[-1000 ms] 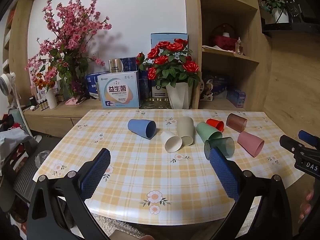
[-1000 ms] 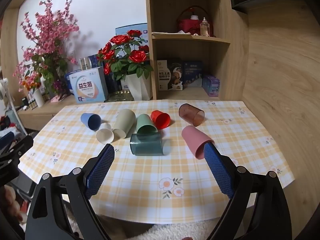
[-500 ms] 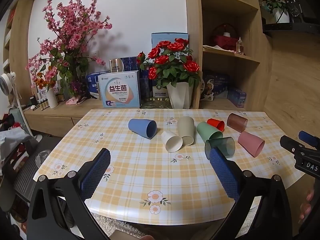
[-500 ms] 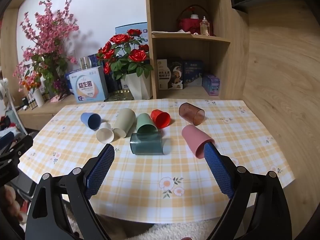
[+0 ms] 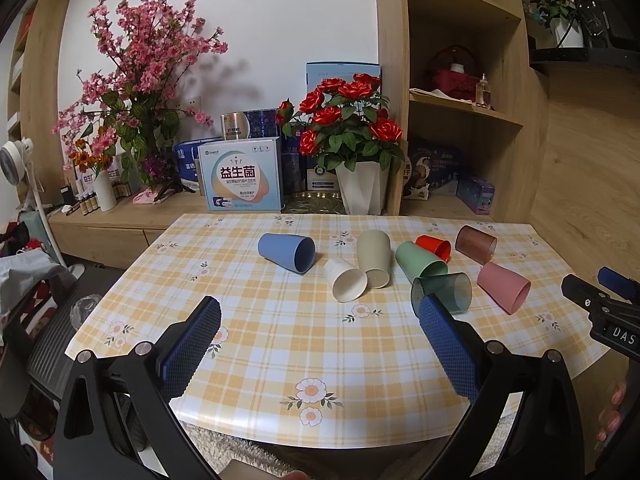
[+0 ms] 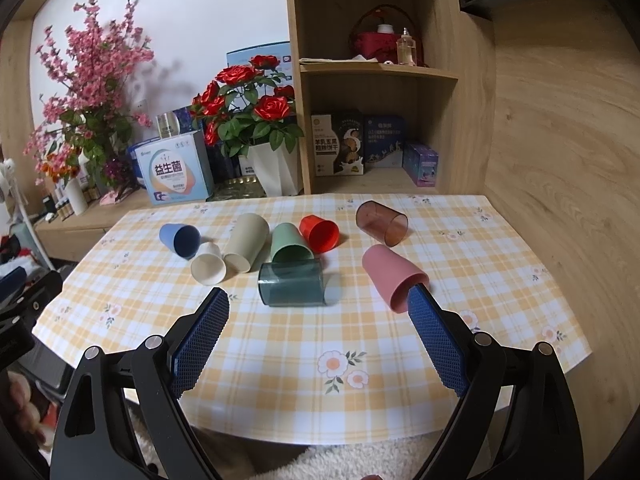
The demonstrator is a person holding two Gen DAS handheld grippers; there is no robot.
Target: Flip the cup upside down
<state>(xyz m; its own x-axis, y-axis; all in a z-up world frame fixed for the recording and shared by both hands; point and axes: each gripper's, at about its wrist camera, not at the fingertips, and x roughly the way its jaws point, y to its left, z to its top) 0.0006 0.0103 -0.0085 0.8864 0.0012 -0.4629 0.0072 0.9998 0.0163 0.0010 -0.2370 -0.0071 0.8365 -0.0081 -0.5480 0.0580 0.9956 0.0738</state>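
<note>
- The left tool (image 5: 320, 316) hangs over the near edge of the bench (image 5: 280, 360), its blue pads spread wide and holding nothing.
- Eight cups lie on their sides across the middle of the bench, none yet standing on its rim: a blue cup (image 6: 180, 240) farthest left, then a white cup (image 6: 208, 268) just beside a beige cup (image 6: 246, 246), a green cup (image 6: 290, 244), a red cup (image 6: 320, 232), and a smoky teal cup (image 6: 291, 283) lying crosswise in front of the green one.
- Further right, a brown translucent cup (image 6: 382, 224) lies near the back and a pink cup (image 6: 394, 278) nearer, its mouth partly hidden by the right tool's pad.
- The right tool (image 6: 318, 320) is likewise wide apart and empty, short of the cups.
- I judge this the approach step (no cup is gripped). The next move calls for closing a tool across one cup's wall, lifting, and turning it mouth-down.
- The teal and pink cups look the easiest to reach. The white, beige and green ones are crowded, so a pad could nudge a neighbour.
- Open cloth lies at the front for setting a cup down. The right side runs close to the wooden wall (image 6: 560, 160).
</note>
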